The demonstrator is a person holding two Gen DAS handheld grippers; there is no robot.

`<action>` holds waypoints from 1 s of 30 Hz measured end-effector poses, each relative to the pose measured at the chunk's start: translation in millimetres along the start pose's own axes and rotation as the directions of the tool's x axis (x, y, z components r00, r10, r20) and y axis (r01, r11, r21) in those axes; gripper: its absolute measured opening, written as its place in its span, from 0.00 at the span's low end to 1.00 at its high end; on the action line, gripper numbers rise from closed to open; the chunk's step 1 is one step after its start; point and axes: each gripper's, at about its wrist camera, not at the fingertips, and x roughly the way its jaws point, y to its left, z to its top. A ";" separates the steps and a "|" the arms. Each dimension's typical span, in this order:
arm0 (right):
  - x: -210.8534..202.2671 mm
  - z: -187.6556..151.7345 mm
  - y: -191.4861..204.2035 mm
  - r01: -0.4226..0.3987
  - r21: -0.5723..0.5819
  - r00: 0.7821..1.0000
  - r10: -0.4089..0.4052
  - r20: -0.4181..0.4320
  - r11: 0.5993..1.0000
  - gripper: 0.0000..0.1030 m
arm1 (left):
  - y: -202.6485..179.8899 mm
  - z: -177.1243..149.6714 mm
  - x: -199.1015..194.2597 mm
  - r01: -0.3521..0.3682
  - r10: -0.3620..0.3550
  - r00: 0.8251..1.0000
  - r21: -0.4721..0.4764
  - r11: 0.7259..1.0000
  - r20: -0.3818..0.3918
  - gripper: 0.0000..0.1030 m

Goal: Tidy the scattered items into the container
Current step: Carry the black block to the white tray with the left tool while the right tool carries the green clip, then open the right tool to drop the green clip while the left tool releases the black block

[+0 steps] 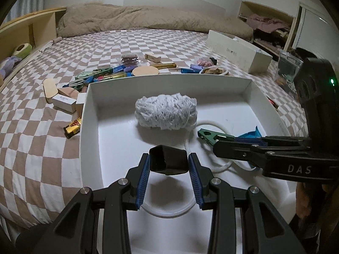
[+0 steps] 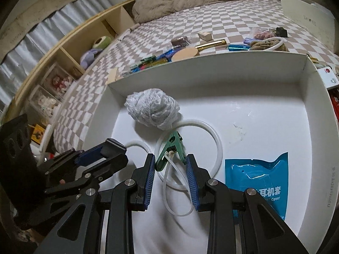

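Note:
A white open box (image 1: 169,78) (image 2: 203,67) lies on the checked bed. Inside it sit a ball of pale yarn (image 1: 166,111) (image 2: 153,110), a white tube ring (image 2: 218,146) and a blue packet (image 2: 258,180). My left gripper (image 1: 168,162) hangs over the box floor, shut on a small black cap (image 1: 168,159). From the right, my right gripper (image 1: 204,134) (image 2: 170,162) reaches into the box, shut on a green clothes peg (image 1: 208,135) (image 2: 170,151). In the right wrist view the left gripper (image 2: 112,148) shows at the left with the black cap (image 2: 112,147).
Scattered items lie on the bed beyond the box: a round beige pad (image 1: 145,71), gold tubes (image 1: 163,65), blue tubes (image 1: 190,70), green pegs (image 1: 84,76), small white boxes (image 1: 63,103), a gold wrapper (image 1: 73,128). A white shoebox lid (image 1: 237,49) stands far right. Shelves (image 2: 63,63) flank the bed.

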 end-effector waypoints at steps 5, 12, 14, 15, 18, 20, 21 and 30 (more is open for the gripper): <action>6.4 -0.2 -1.7 0.027 -0.002 0.999 -0.027 -0.020 1.000 0.29 | -2.7 -1.7 2.5 -0.002 0.002 1.000 0.013 1.000 -0.011 0.36; -0.8 -0.2 -0.7 0.035 -0.009 0.999 -0.035 -0.019 0.999 0.37 | -3.6 -5.2 8.0 0.001 0.000 0.999 0.019 1.000 -0.038 0.36; -4.3 0.0 -0.2 0.031 -0.010 0.999 -0.032 -0.018 0.999 0.62 | -2.4 -5.5 9.9 -0.002 0.003 0.999 0.016 1.000 -0.046 0.36; -6.7 -0.4 0.6 0.028 -0.015 1.000 -0.028 -0.011 0.999 0.68 | -2.0 -5.6 10.6 -0.004 0.005 0.999 0.016 1.000 -0.049 0.36; -10.6 -2.0 3.5 0.027 -0.028 1.000 -0.027 -0.002 0.999 0.68 | -2.6 -5.6 11.5 -0.005 0.006 0.999 0.016 1.000 -0.054 0.36; -13.2 -2.8 3.1 0.023 -0.024 1.000 -0.023 0.000 0.999 0.68 | -3.4 -6.2 12.5 -0.006 0.007 0.998 0.019 1.000 -0.059 0.36; -14.7 -3.1 2.5 0.020 -0.021 1.000 -0.020 0.002 1.000 0.68 | -4.0 -6.6 13.1 -0.006 0.007 0.998 0.022 1.000 -0.062 0.36; -27.9 -5.2 -2.7 0.006 -0.007 1.000 -0.006 0.030 1.000 0.68 | -6.4 -8.4 18.5 0.013 -0.011 0.996 0.019 1.000 -0.086 0.36</action>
